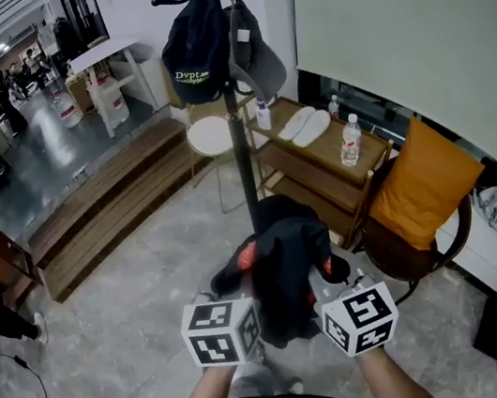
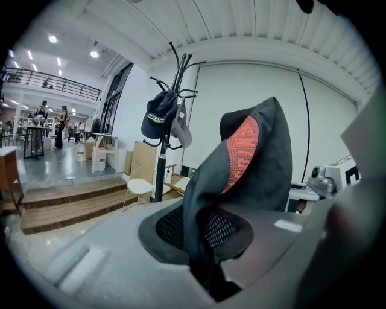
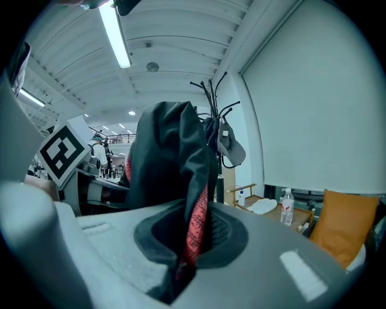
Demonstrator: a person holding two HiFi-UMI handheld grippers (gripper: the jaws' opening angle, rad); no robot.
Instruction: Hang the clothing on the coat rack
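Left tongs (image 2: 205, 253) and right tongs (image 3: 184, 253) both pinch the black jacket (image 1: 284, 268) — it hangs between them, red lining showing, near the coat rack (image 1: 242, 156) with two caps (image 1: 199, 54) hooked up top.

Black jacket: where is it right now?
In the head view the black jacket hangs low centre, clamped by the left gripper and right gripper, in front of the coat rack pole.
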